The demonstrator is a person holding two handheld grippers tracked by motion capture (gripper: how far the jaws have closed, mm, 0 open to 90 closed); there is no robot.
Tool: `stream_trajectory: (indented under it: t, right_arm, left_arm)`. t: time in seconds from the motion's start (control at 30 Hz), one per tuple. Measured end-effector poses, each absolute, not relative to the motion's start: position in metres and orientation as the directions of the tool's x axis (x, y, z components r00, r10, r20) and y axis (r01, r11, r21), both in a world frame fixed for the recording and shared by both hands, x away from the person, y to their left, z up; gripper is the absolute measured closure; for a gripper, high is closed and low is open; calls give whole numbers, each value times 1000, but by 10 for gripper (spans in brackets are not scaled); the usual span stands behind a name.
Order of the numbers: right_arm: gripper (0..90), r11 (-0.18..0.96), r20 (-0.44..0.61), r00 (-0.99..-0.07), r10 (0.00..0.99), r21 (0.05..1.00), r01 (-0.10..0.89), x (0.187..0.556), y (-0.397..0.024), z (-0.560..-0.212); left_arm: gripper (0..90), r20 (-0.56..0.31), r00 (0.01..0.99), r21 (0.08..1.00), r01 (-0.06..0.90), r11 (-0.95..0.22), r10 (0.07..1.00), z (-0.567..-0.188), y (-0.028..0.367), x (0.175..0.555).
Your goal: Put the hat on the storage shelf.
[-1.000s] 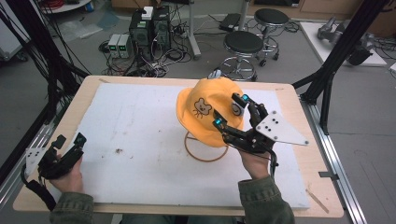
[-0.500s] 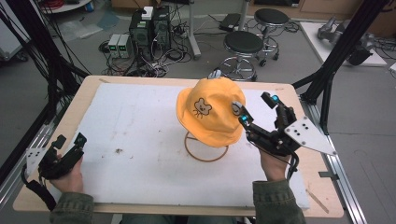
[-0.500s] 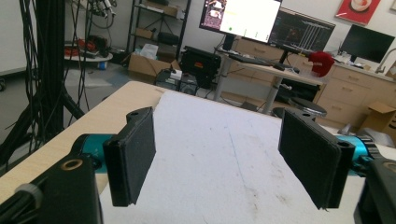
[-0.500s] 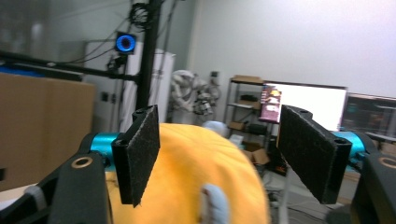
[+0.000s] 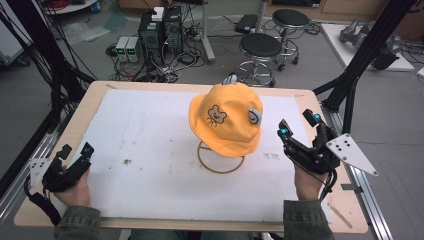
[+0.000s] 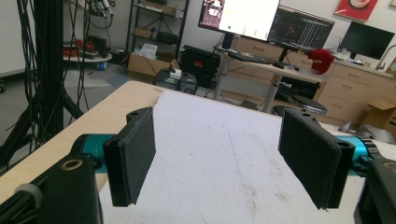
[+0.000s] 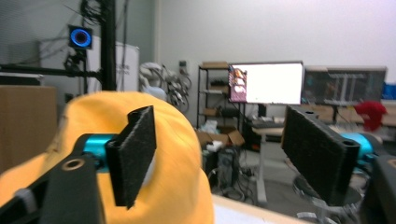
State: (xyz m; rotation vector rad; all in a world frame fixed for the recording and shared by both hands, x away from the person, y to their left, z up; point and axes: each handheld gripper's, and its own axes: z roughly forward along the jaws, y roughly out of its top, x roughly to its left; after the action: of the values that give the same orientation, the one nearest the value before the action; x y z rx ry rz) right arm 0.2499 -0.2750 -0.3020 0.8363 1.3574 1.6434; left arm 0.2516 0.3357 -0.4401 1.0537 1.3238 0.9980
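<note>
A wooden counter (image 5: 95, 97) is seen in a workshop, and most of its top is covered by a white sheet (image 5: 150, 145). Stools (image 5: 260, 47) and computer boxes (image 5: 160, 30) are seen on the floor behind it. An orange hat (image 5: 227, 120) with a small bear face on it is perched on a wire stand (image 5: 220, 160) near the middle of the sheet. The left tool (image 5: 75, 161) is held low at the near left corner, well apart from the hat, and its jaws are spread wide over bare sheet. The right tool (image 5: 298, 125) is held just to the right of the hat, not touching it. Its jaws are spread wide too, with nothing pinched between them. In the right gripper view, the hat (image 7: 177, 154) is seen behind the left jaw.
</note>
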Motion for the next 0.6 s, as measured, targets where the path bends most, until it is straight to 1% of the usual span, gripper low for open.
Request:
stream_trajectory:
  t: [0.2,0.27,0.57,0.6]
  right_arm:
    - [222,-103,39,-401,915,985,-140,253,-287,-318]
    - [212,-112,59,-399,915,987,-111,256,-290,-324]
    - [176,-130,98,-355,930,989,-66,260,-300,-344]
    - [169,-132,112,-344,932,991,-34,261,-302,-350]
  left_arm:
    - [275,-243,17,970,33,243,970,-440,335,252]
    - [275,-242,17,970,34,241,970,-440,335,252]
    - [275,-244,18,969,37,243,970,-441,335,253]
    - [275,-244,18,969,36,243,970,-441,335,253]
